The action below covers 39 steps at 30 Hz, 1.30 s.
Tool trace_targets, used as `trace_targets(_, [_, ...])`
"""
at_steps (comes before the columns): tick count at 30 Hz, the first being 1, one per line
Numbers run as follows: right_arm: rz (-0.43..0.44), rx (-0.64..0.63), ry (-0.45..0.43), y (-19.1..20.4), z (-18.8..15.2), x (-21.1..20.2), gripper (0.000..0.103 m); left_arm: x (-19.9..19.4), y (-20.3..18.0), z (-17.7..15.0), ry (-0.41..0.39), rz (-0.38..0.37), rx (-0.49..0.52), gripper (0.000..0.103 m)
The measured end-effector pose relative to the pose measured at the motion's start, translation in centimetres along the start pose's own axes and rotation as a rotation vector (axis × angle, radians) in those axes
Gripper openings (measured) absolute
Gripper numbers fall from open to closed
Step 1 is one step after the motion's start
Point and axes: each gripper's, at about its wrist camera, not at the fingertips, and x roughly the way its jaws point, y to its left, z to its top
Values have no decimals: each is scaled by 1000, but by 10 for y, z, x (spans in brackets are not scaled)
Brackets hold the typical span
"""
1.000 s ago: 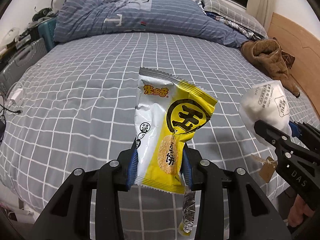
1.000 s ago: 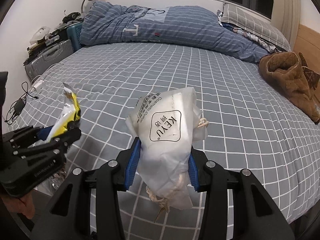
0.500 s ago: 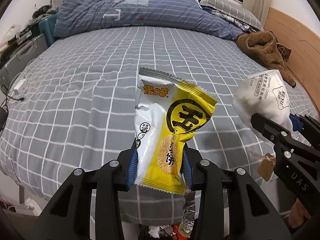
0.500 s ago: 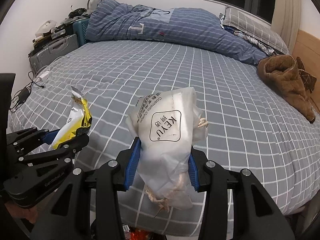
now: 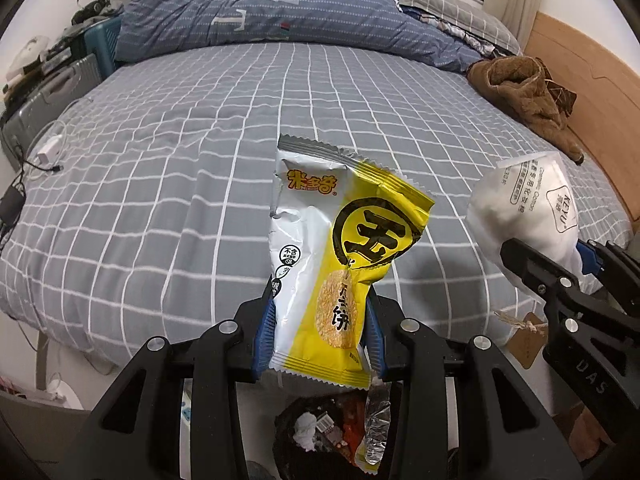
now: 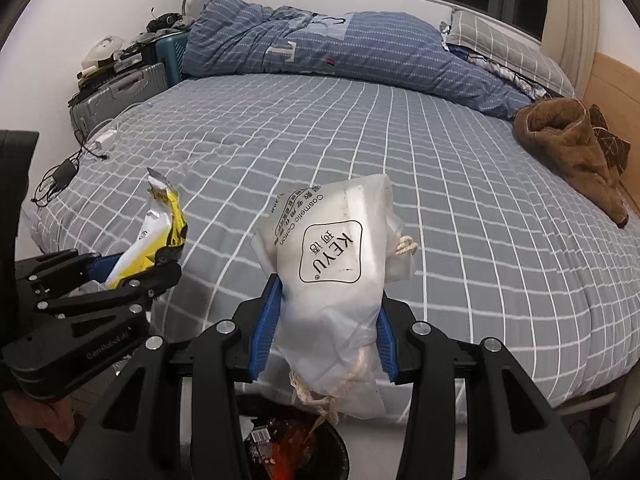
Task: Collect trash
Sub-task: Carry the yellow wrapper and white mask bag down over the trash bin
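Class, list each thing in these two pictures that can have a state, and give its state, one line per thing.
Left gripper: shut on the snack wrapper.
Snack wrapper: crumpled, held upright off the bed.
Right gripper: shut on the cotton bag.
Cotton bag: crumpled, drawstring hanging loose below.
Trash bin: open, partly filled with rubbish.
Quilt: bunched up at the far side of the bed.
Brown garment: lying crumpled on the bed.

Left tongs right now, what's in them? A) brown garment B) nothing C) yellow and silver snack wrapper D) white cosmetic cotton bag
C: the left tongs are shut on the yellow and silver snack wrapper, its lower part between the blue pads; the white cotton bag is in the right tongs.
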Motion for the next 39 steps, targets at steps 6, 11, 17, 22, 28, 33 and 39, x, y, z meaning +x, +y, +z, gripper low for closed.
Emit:
trace_targets(6, [4,7,2,2,-15,-13,41,-9,-1,-19,11,3,-1,37])
trace_targets(11, [13,-9,10,11,-30,-22,41,-17,0,-35,19,8,-8,37])
trace_targets(17, [19,-34,9,22,-45,-33,41,-30,2,-55,22,3,-27,37])
trace_targets(22, [38,-28,21,25,-58,-42,41,-39,2,-73,32,-2,-41,37])
trace_targets(28, [42,-28,27,30,-75,-54,41,-47,2,-93,48,-3,-55,37])
trace_targets(33, [42,-32,48,37,-92,-60,41,-51,3,-110,67,-5,-69,37])
trace_targets(39, [46,-27,79,45,-111,-66,41,-56,5,-130,95,-3,-81,37])
